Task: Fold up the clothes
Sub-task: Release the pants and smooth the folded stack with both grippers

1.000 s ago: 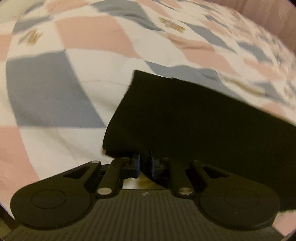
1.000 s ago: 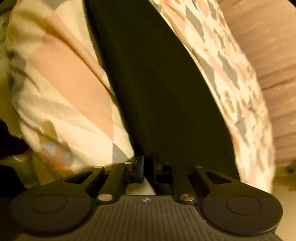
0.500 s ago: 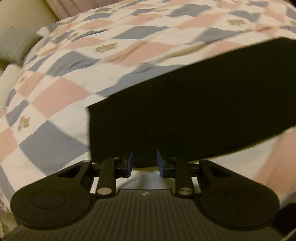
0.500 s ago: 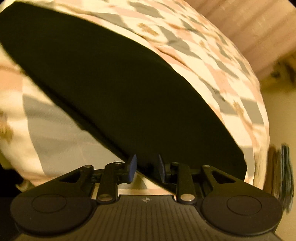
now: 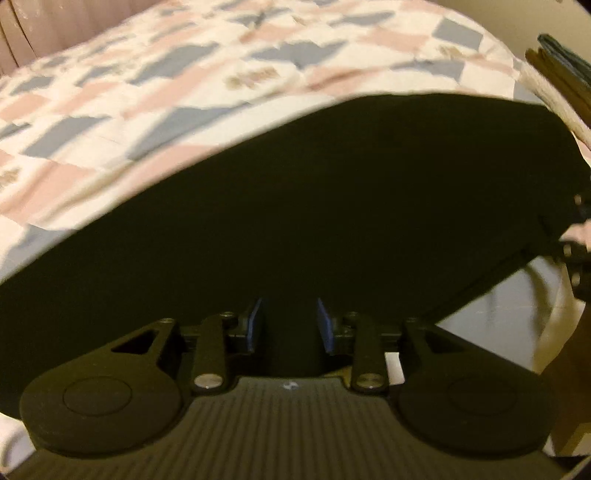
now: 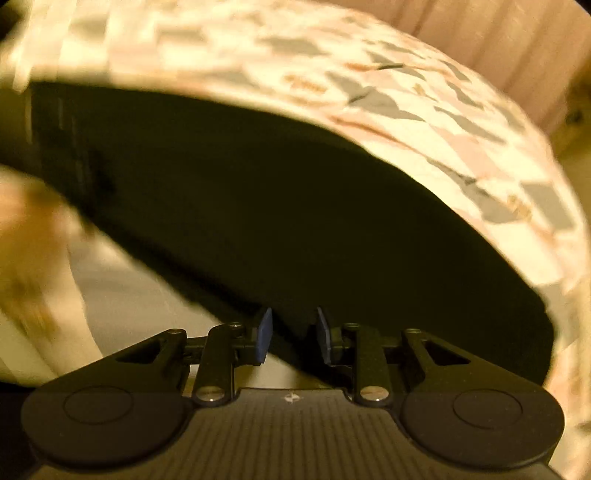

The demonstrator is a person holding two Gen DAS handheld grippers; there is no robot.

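A black garment [image 5: 314, 203] lies flat as a long folded strip on the checked bedspread [image 5: 147, 92]. My left gripper [image 5: 290, 306] is open at the strip's near edge, and the dark cloth shows in the gap between its blue pads [image 5: 255, 325]. In the right wrist view the same black garment [image 6: 277, 206] stretches from left to right across the bedspread [image 6: 406, 92]. My right gripper [image 6: 293, 317] is also open, its jaws apart over the garment's near edge. Neither gripper pinches the cloth.
The bed's front edge drops away just below the garment in both views. A pleated curtain [image 6: 480, 33] hangs behind the bed. A dark stack of items [image 5: 561, 59] sits past the bed's far right corner. Both views are blurred by motion.
Both grippers were shut on the garment's edge a second ago and have since opened, letting it go. Both views have swung so the strip now lies crosswise in front of them.
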